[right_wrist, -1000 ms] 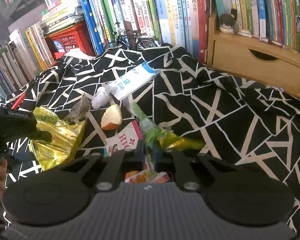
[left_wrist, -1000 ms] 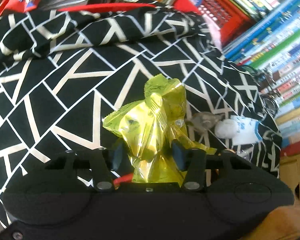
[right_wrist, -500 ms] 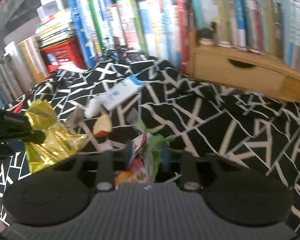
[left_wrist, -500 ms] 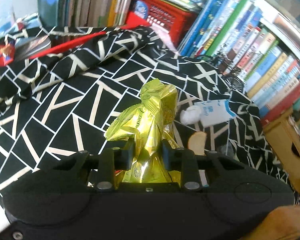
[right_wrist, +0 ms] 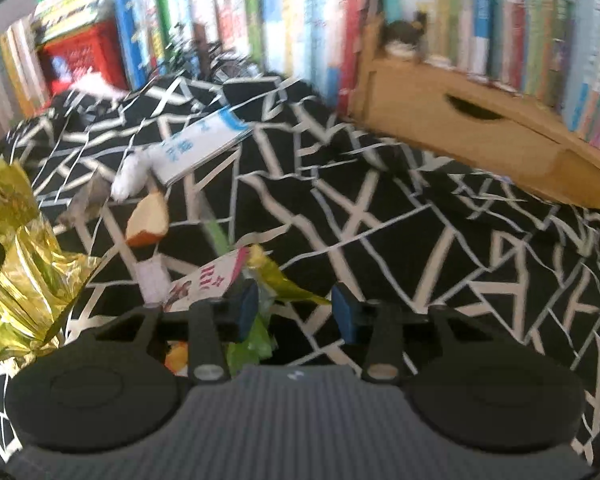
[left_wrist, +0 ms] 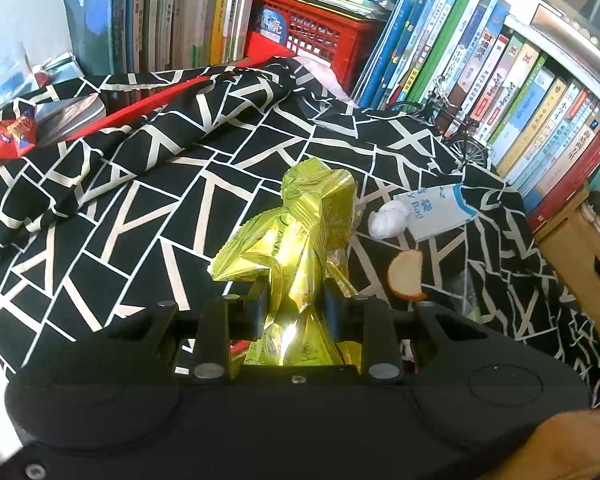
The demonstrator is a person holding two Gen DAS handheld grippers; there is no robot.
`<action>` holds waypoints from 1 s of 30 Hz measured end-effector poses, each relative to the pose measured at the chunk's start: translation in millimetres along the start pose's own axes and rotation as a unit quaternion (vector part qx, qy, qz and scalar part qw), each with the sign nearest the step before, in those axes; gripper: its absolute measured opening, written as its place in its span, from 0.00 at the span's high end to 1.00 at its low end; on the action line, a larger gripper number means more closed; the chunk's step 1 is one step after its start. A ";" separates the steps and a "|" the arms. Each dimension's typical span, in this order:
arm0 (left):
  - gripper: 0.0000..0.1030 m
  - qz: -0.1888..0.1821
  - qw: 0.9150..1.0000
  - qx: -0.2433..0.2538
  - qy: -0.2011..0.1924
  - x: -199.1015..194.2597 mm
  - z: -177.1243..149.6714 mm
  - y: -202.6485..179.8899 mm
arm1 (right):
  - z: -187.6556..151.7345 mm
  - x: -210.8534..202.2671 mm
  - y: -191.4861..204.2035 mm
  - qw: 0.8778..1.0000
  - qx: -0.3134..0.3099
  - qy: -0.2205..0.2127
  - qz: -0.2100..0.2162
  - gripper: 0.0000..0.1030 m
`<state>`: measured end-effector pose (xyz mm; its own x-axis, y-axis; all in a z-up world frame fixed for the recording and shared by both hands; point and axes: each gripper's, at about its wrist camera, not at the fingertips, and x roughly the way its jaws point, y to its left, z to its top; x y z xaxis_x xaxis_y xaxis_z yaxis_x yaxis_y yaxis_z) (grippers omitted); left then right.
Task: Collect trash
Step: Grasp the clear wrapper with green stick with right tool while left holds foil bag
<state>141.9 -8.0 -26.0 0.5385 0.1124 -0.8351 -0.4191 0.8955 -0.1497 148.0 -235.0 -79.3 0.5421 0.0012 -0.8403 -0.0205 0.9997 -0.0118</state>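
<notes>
Crinkling easily, the gold foil bag (left_wrist: 300,236) looks light, thin and slippery; pinching its bunched waist seems safest. Left gripper (left_wrist: 294,304) points steeply down, clamped on that waist above the cloth (left_wrist: 100,208). Right gripper (right_wrist: 294,308), jaws apart, hangs over green scraps (right_wrist: 276,280) nearby.

Wrapper (left_wrist: 300,236): crinkled foil, mirror-glossy gold.
Cloth (left_wrist: 148,208): soft matt fabric, rumpled folds.
Crate (left_wrist: 320,36): glossy red plastic lattice.
Drawer box (right_wrist: 460,120): matt pale wood, smooth.
Left gripper (left_wrist: 293,309): matt black plastic.
Tissue wad (left_wrist: 388,220): matt white paper.
</notes>
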 end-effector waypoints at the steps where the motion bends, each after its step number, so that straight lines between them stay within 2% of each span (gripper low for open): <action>1: 0.74 0.003 1.000 0.002 0.000 0.3 0.2 0.1 | 1.0 3.9 4.2 1.000 -0.010 0.003 0.004 0.44; 6: 0.74 0.014 1.000 0.007 0.001 2.6 0.0 3.3 | 3.5 12.3 23.8 0.998 -0.054 0.004 0.026 0.45; 8: 0.74 0.016 1.000 0.005 0.004 4.3 -0.2 4.5 | 2.7 18.1 29.3 0.997 -0.065 0.014 0.037 0.52; 9: 0.74 0.017 1.000 0.004 0.005 5.0 -0.5 5.2 | 1.7 20.1 31.2 0.997 -0.069 0.016 0.035 0.65; 13: 0.74 0.017 1.000 0.010 0.006 5.3 -2.0 4.7 | -0.7 13.9 26.7 0.997 -0.061 0.005 0.045 0.66; 19: 0.74 0.005 1.000 0.019 0.009 -0.9 -4.7 0.2 | -4.2 -7.4 12.7 0.999 -0.038 -0.021 0.026 0.66; 30: 0.74 -0.012 0.998 0.056 0.014 -51.3 -25.7 8.5 | -27.5 -64.5 -4.1 0.999 0.015 -0.039 -0.006 0.66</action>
<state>91.9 -17.2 1.9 0.5267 0.0804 -0.8463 -0.3216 0.9404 -0.1108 90.0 -239.8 -39.9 0.6059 -0.0105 -0.7955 0.0106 0.9999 -0.0052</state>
